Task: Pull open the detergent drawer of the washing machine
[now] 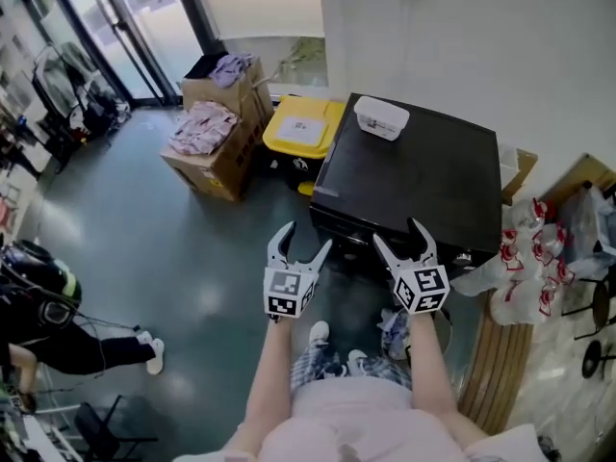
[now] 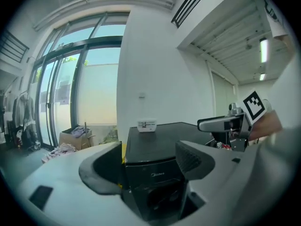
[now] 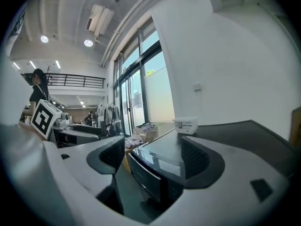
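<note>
Two hand-held grippers hover with jaws spread wide and empty just before the front top edge of a boxy black washing machine [image 1: 423, 176], the left gripper [image 1: 304, 244] beside the right gripper [image 1: 397, 238]. The detergent drawer should sit in the glossy front control strip [image 3: 146, 172], though its outline cannot be made out. It is probably light, rigid, slick plastic on slides, best hooked at its front lip and drawn straight outward. A small white plastic box [image 1: 382, 117] rests on top.

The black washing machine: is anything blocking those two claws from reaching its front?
Nothing visible does. Both the left gripper and right gripper are open before the black washing machine, with only air between.
</note>
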A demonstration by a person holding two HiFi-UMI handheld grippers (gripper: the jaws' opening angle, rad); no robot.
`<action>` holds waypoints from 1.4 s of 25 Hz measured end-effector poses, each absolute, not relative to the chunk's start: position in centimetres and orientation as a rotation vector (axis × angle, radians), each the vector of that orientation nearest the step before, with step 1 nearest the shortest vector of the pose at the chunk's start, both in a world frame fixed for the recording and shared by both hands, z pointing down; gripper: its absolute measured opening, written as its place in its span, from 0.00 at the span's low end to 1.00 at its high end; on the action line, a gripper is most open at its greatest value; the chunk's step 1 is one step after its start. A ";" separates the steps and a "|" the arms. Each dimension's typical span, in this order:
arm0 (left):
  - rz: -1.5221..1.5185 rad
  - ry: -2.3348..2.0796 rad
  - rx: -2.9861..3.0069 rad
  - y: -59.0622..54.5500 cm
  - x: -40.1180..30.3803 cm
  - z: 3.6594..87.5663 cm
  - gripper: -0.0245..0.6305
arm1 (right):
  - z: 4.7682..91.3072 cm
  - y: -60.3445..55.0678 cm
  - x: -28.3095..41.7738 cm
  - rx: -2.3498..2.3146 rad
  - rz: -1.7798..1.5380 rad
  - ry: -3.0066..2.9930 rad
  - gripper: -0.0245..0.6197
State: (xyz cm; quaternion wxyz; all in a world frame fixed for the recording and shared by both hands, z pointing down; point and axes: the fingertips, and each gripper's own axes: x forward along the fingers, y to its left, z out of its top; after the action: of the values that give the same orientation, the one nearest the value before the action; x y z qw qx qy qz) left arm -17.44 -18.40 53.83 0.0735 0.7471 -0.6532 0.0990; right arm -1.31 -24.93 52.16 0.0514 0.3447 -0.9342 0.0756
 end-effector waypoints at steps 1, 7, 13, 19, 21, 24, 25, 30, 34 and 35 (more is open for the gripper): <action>0.318 -1.940 2.270 -19.0 -17.7 54.0 0.56 | 52.1 -25.1 -1.7 1.072 0.233 -2.835 0.62; 0.338 -1.783 2.403 -22.1 -18.1 54.4 0.56 | 52.4 -25.8 -3.2 1.208 0.245 -2.783 0.61; 0.378 -1.669 2.496 -23.9 -18.3 54.8 0.56 | 52.8 -26.0 -3.3 1.330 0.250 -2.728 0.61; 0.399 -1.591 2.525 -24.8 -18.4 55.8 0.56 | 53.2 -25.8 -3.9 1.374 0.246 -2.694 0.62; 0.389 -1.585 2.522 -25.1 -18.3 55.8 0.56 | 53.2 -25.9 -3.8 1.376 0.242 -2.681 0.62; 0.391 -1.572 2.517 -25.7 -17.9 55.9 0.56 | 53.1 -26.4 -3.5 1.367 0.237 -2.669 0.61; 0.399 -1.563 2.521 -25.9 -17.7 55.9 0.56 | 53.0 -26.7 -3.5 1.361 0.231 -2.666 0.61; 0.518 -1.530 2.538 -26.5 -17.5 56.5 0.56 | 53.6 -27.1 -4.8 1.206 0.177 -2.658 0.61; 0.673 -1.465 2.571 -27.1 -17.4 57.0 0.56 | 54.7 -27.0 -6.6 0.997 0.134 -2.615 0.61; 0.715 -1.431 2.581 -27.2 -17.2 57.2 0.56 | 55.1 -27.0 -7.1 0.941 0.124 -2.597 0.61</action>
State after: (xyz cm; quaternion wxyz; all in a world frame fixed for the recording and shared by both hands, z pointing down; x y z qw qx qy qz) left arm -17.21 -27.24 57.16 0.0523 0.8489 -0.4705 0.2353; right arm -7.08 -27.00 55.08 0.1870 0.3343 -0.9227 0.0440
